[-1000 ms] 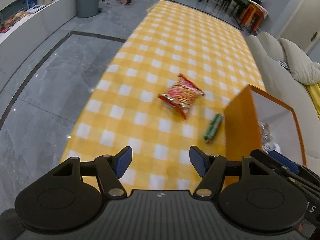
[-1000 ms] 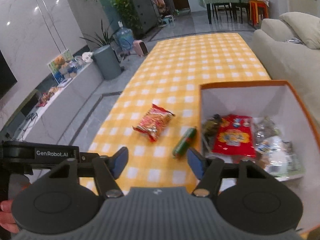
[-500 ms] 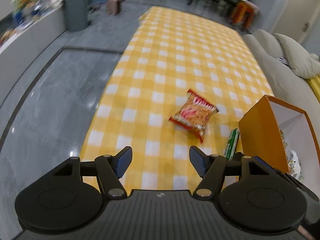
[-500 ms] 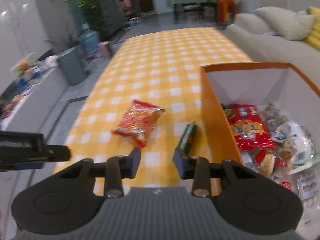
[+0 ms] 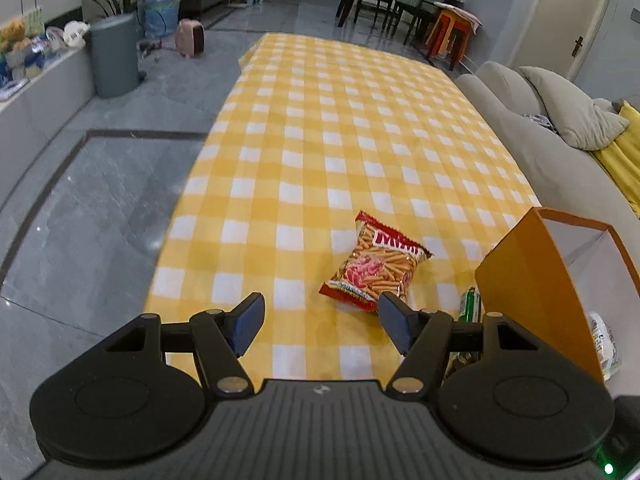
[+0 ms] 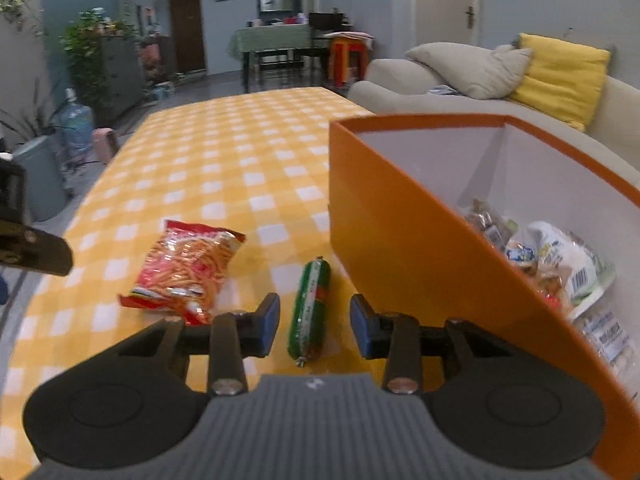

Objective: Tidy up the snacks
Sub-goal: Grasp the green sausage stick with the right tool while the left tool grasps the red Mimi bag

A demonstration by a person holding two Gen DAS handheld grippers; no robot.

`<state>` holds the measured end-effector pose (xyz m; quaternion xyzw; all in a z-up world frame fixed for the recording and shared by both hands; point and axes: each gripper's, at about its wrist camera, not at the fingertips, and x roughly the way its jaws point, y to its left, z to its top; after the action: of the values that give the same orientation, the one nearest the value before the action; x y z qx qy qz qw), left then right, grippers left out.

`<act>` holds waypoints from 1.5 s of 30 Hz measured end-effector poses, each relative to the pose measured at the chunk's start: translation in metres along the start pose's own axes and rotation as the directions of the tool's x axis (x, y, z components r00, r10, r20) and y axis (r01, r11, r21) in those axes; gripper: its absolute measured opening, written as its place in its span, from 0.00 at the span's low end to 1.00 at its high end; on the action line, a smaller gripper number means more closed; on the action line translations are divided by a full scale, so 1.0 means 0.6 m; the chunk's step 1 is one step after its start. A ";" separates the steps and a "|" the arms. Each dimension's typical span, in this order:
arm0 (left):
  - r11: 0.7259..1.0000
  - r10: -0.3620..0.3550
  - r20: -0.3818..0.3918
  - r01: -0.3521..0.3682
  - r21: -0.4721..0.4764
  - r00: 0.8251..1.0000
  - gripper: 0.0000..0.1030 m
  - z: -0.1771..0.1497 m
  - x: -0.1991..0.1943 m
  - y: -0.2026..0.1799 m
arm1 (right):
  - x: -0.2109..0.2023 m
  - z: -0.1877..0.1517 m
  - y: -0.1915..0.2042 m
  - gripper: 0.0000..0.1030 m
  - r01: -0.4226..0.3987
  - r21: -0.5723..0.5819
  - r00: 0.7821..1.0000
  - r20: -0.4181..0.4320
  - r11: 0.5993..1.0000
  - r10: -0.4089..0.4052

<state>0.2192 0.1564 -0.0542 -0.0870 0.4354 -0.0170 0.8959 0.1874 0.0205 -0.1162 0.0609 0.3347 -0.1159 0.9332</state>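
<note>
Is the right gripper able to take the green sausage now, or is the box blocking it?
Probably yes. The right gripper, jaws opening, has the green sausage between its fingers untouched; the orange box stands beside, not across.

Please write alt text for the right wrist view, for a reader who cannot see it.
The right claw hangs low over a yellow checked tablecloth, jaws opening, with a green sausage stick lying between the fingertips, untouched. A red snack bag lies to its left; an orange box of packaged snacks stands to the right.

chip bag (image 6: 186,266) left of sausage (image 6: 310,306), box (image 6: 400,248) right
</note>
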 end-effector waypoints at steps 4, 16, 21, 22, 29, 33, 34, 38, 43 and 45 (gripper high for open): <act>1.000 -0.023 -0.007 0.023 -0.018 1.000 0.75 -0.003 0.013 0.009 | 0.025 -0.007 0.010 0.40 0.032 0.006 0.999 0.007 0.999 -0.032; 0.997 -0.024 -0.039 0.021 -0.070 0.999 0.74 -0.009 0.016 0.024 | 0.083 -0.022 0.035 0.44 0.082 0.034 0.996 0.025 0.996 -0.083; 0.998 -0.020 -0.034 0.018 -0.063 0.999 0.74 -0.009 0.008 0.018 | 0.079 -0.024 0.023 0.20 0.079 0.033 0.996 0.029 0.996 -0.080; 0.998 -0.021 -0.034 0.019 -0.064 0.999 0.74 -0.010 0.008 0.018 | 0.078 -0.024 0.022 0.20 0.079 0.014 0.996 0.030 0.997 -0.080; 0.997 -0.032 -0.060 0.028 -0.070 0.998 0.74 -0.024 0.007 0.014 | 0.063 -0.026 0.006 0.20 0.021 -0.063 1.000 -0.010 0.998 -0.022; 0.998 -0.023 -0.070 0.018 -0.062 0.997 0.74 -0.031 0.007 0.009 | 0.042 -0.031 -0.009 0.20 -0.037 -0.098 0.998 -0.050 0.995 0.032; 0.998 -0.026 -0.073 0.022 -0.061 0.997 0.74 -0.032 0.007 0.008 | 0.035 -0.034 -0.013 0.20 -0.055 -0.106 0.997 -0.060 0.993 0.049; 0.998 -0.030 -0.091 0.025 -0.050 0.995 0.74 -0.036 0.010 0.004 | 0.009 -0.045 -0.024 0.20 -0.109 -0.157 0.990 -0.108 0.982 0.092; 1.000 -0.022 -0.128 0.021 -0.010 0.992 0.74 -0.038 0.020 -0.006 | -0.016 -0.042 -0.029 0.20 -0.197 -0.236 0.963 -0.231 0.952 0.142; 1.000 -0.006 -0.139 0.010 0.030 0.990 0.74 -0.033 0.026 -0.016 | -0.018 -0.036 -0.029 0.20 -0.234 -0.252 0.945 -0.286 0.939 0.159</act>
<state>0.2139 0.1427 -0.0770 -0.0739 0.4961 -0.0332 0.8645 0.1614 0.0096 -0.1266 -0.0246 0.4599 0.0366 0.8869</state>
